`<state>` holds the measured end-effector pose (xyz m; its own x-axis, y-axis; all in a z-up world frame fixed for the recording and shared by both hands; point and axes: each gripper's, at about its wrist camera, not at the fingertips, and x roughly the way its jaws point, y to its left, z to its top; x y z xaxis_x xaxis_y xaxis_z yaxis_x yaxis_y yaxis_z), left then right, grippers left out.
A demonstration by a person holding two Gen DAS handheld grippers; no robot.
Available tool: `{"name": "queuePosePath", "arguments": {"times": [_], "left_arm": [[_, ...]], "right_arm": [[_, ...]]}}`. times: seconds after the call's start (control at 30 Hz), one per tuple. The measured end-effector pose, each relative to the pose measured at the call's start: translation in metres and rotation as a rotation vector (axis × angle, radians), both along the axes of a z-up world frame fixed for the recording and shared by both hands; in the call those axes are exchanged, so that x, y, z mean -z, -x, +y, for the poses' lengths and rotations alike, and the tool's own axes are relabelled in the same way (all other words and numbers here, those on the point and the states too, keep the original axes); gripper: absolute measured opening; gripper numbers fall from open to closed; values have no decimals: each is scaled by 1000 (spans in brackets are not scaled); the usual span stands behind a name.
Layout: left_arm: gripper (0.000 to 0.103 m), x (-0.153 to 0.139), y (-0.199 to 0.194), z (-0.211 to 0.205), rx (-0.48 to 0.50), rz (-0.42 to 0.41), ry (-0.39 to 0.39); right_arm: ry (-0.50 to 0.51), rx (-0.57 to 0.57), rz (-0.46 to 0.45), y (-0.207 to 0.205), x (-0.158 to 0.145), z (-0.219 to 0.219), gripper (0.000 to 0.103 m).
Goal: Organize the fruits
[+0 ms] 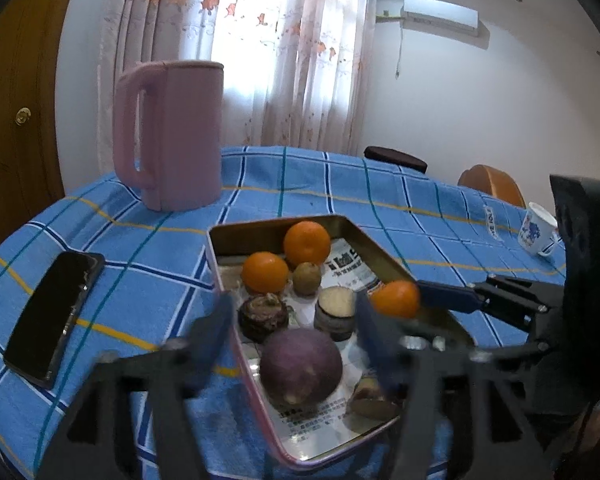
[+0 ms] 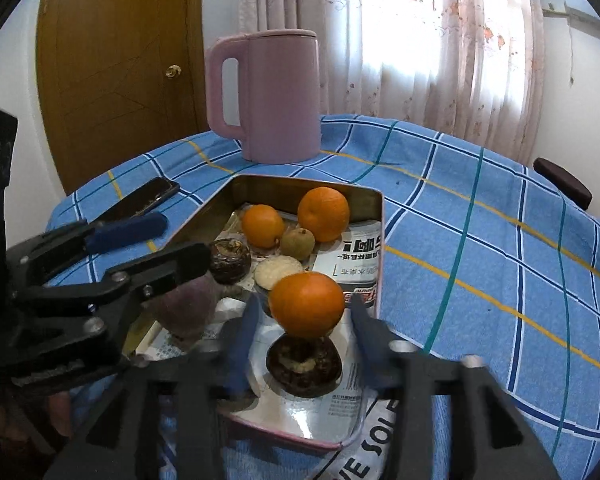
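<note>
While both grippers' fingers stand released over the tin (image 2: 374, 216), the right gripper (image 2: 300, 330) brackets an orange (image 2: 306, 304) atop a dark fruit (image 2: 304, 366); the left gripper (image 1: 294, 330) brackets a purple one (image 1: 300, 364). Cloth lettering (image 2: 354, 464), possibly "LOVE SOLE".

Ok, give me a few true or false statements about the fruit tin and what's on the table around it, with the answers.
1. Three oranges are at the tin. True: two at the back, one between the right claw's fingers.
2. The pink kettle stands inside the tin. False: it stands on the tablecloth behind it.
3. The tin is lined with newspaper. True.
4. A phone lies in the tin. False: it lies on the cloth beside it.
5. The right claw's pads press the orange. False: gaps show either side.
</note>
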<state>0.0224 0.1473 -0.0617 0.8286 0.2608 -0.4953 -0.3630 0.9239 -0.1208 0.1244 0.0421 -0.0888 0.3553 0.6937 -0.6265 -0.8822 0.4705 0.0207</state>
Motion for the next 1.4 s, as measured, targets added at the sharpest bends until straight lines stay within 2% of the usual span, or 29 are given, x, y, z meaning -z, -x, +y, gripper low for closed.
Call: {"name": "queuePosePath", "arguments": {"times": [0.03,0.27,0.5,0.87,1.4], "left_arm": [[89,-3,3,-1,-6,-16,-13],[91,-27,19,-9,11,-96,-34],[97,-40,30,-10,-9,-145,-45],[99,-40,28,-16,-2,-138,-45],[99,-37,25,-27,18,-116,-58]], "right_arm": [[-13,-17,-8,5,-3,-2,74],[13,16,-126,21,-15,-6,74],[-55,114,-112,6,-26,-34,74],[-178,229,-137,5,-47,-70,75],[-219,255,-143,11,-52,-88,76]]}}
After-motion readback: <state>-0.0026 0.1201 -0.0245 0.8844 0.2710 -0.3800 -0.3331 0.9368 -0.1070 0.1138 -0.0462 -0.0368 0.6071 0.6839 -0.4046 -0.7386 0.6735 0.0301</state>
